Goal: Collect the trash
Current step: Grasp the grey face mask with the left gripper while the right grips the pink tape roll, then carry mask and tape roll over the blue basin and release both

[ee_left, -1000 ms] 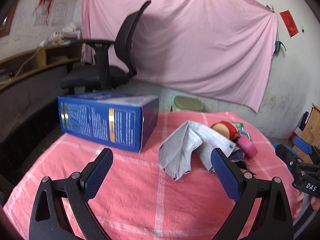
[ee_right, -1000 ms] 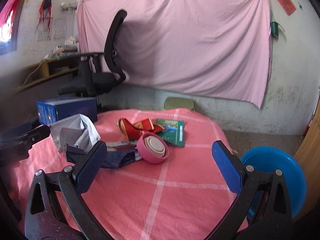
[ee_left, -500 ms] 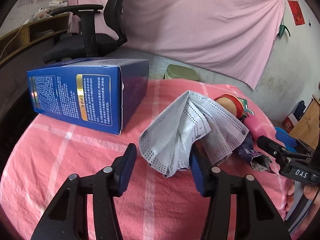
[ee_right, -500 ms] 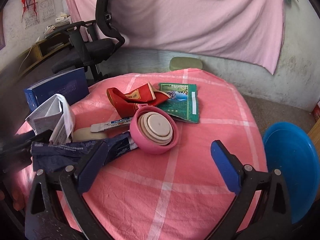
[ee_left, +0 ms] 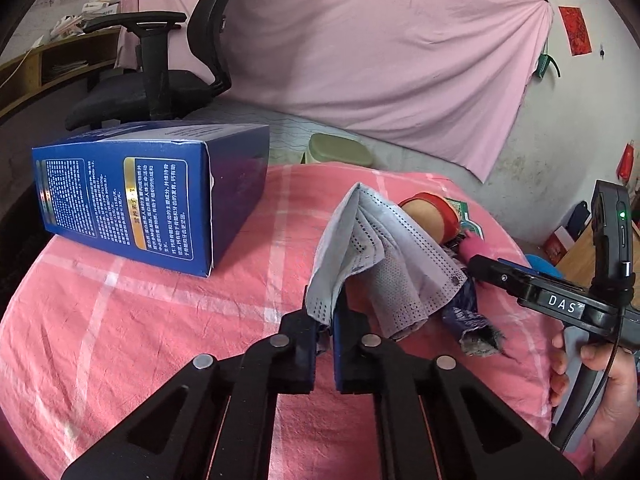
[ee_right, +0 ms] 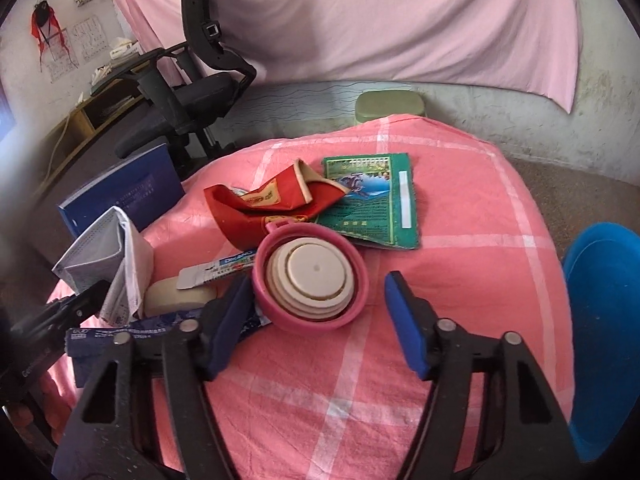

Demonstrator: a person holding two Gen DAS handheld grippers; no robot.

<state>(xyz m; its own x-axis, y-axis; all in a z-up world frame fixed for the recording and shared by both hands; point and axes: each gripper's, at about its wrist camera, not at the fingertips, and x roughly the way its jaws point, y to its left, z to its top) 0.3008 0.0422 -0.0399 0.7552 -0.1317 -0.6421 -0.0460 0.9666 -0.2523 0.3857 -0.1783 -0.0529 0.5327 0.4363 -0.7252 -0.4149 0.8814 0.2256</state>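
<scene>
A crumpled grey face mask [ee_left: 376, 256] lies on the pink checked tablecloth [ee_left: 140, 320]. My left gripper [ee_left: 325, 332] is shut on its near edge. The mask also shows in the right wrist view [ee_right: 108, 256], at the left. My right gripper [ee_right: 320, 320] is open, its jaws either side of a pink collapsible cup [ee_right: 310, 280]. Around the cup lie a red paper wrapper [ee_right: 264, 204], a green packet [ee_right: 372, 200], a small white tube [ee_right: 216, 270], a dark blue wrapper [ee_right: 128, 336] and a beige disc [ee_right: 176, 300].
A blue carton [ee_left: 144, 196] lies at the table's left. A blue bin [ee_right: 604, 332] stands on the floor to the right. A black office chair [ee_left: 160, 76] and a green stool [ee_left: 340, 152] stand behind the table, in front of a pink sheet.
My left gripper moved in and closed on the mask's edge. My right gripper moved down and forward, narrowing around the pink cup.
</scene>
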